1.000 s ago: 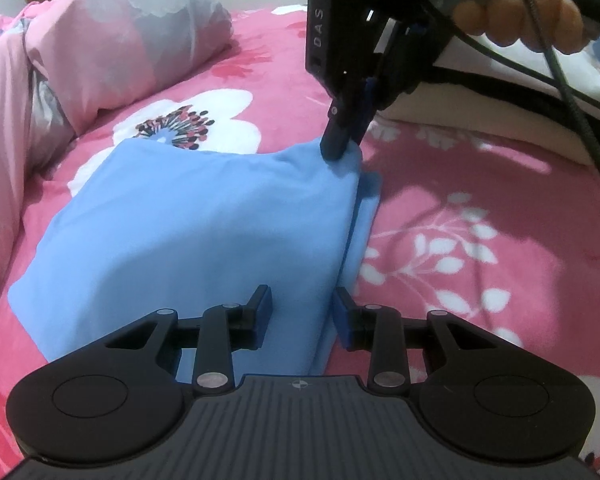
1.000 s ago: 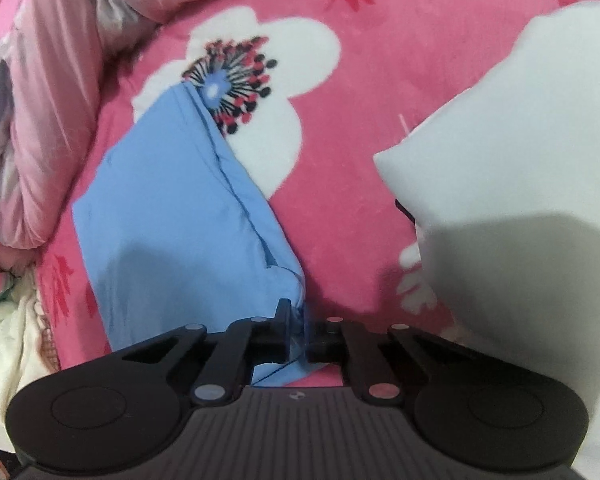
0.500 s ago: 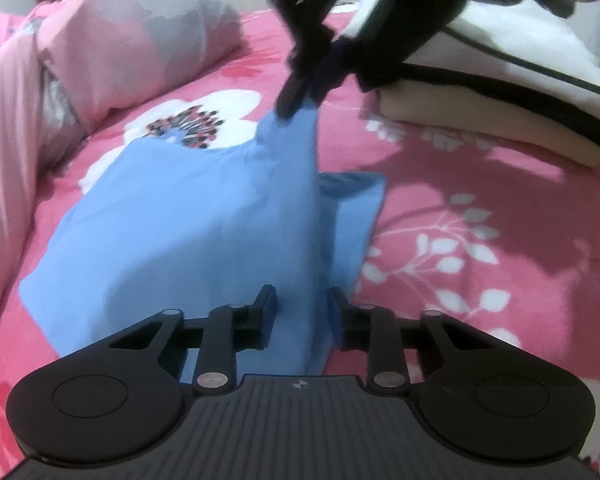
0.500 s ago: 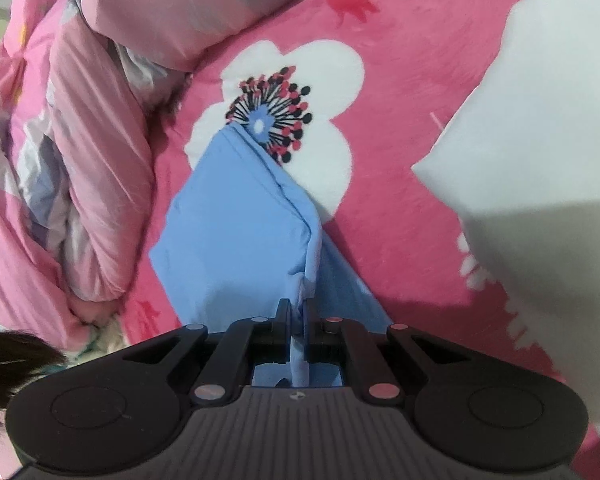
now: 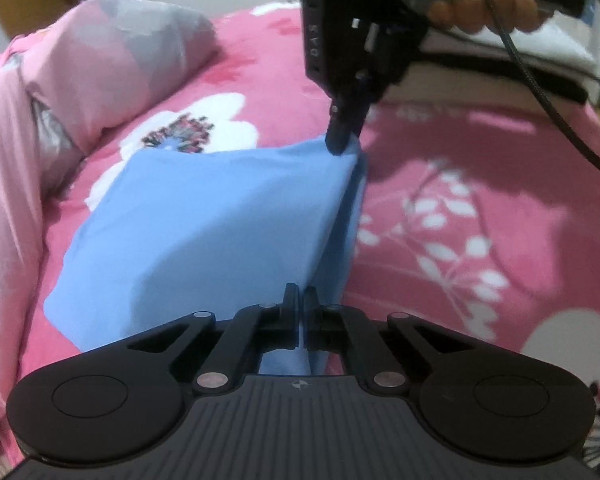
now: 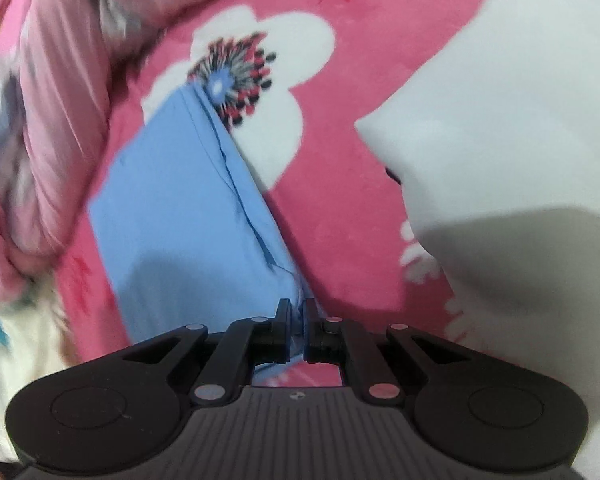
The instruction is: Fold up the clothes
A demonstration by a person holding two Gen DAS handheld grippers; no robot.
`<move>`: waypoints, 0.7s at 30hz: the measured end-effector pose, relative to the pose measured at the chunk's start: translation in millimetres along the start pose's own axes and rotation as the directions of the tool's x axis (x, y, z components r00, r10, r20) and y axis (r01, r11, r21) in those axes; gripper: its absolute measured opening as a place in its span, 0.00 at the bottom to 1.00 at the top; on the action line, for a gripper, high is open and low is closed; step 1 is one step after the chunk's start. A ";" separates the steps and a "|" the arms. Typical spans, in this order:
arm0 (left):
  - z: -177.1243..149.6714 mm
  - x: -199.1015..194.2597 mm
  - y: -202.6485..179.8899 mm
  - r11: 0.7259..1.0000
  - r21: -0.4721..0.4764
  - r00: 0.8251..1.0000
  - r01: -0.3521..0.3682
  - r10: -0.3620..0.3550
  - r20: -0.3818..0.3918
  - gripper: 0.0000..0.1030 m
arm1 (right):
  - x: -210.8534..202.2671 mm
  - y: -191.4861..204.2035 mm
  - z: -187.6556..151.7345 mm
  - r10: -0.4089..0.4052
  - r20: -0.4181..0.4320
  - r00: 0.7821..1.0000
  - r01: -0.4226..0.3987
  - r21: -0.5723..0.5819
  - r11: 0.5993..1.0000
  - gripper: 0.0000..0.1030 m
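Two grippers clamp the blue cloth on the pink bedspread: left gripper nearer corner, right gripper far corner.

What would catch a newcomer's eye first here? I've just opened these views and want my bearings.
The blue garment stands out, spread mid-frame on the pink floral bedspread. Both grippers pinch its lifted edge: the left gripper at the near end, the right gripper at the far corner. A white folded pile lies to the right, and a rumpled pink quilt bunches along the left.
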State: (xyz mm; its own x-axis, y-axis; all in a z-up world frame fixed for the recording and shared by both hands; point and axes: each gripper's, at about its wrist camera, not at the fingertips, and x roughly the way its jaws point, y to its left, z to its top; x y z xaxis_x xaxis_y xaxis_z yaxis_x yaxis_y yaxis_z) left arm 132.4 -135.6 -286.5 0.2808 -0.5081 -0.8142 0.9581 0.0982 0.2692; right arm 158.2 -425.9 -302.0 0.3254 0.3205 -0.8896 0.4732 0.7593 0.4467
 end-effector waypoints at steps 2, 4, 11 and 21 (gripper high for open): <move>-0.1 7.7 -3.2 1.000 0.000 1.000 -0.001 0.001 -0.031 0.04 | 8.6 0.7 -2.2 -0.030 -0.004 1.000 0.030 -0.033 0.999 0.04; -1.1 8.8 -5.0 1.000 -0.014 0.999 -0.012 0.011 -0.046 0.06 | 15.8 2.6 -3.9 -0.060 0.000 0.998 0.059 -0.076 0.995 0.04; -18.9 -11.0 -9.9 0.996 -0.051 0.991 -0.077 0.071 -0.116 0.19 | 16.3 10.5 -7.7 -0.088 0.006 0.996 0.088 -0.154 0.984 0.04; -38.8 -4.0 -10.1 0.991 -0.027 0.979 -0.129 0.123 -0.165 0.19 | 16.0 14.3 -4.7 -0.093 -0.005 0.996 0.091 -0.178 0.980 0.05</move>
State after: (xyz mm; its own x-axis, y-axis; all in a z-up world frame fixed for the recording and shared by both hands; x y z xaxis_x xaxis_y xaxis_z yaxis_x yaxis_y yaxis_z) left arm 123.8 -101.4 -305.9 0.4018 -0.3441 -0.8486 0.9151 0.1857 0.3580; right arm 166.4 -407.3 -310.3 0.2756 0.2513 -0.9278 0.3478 0.8738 0.3399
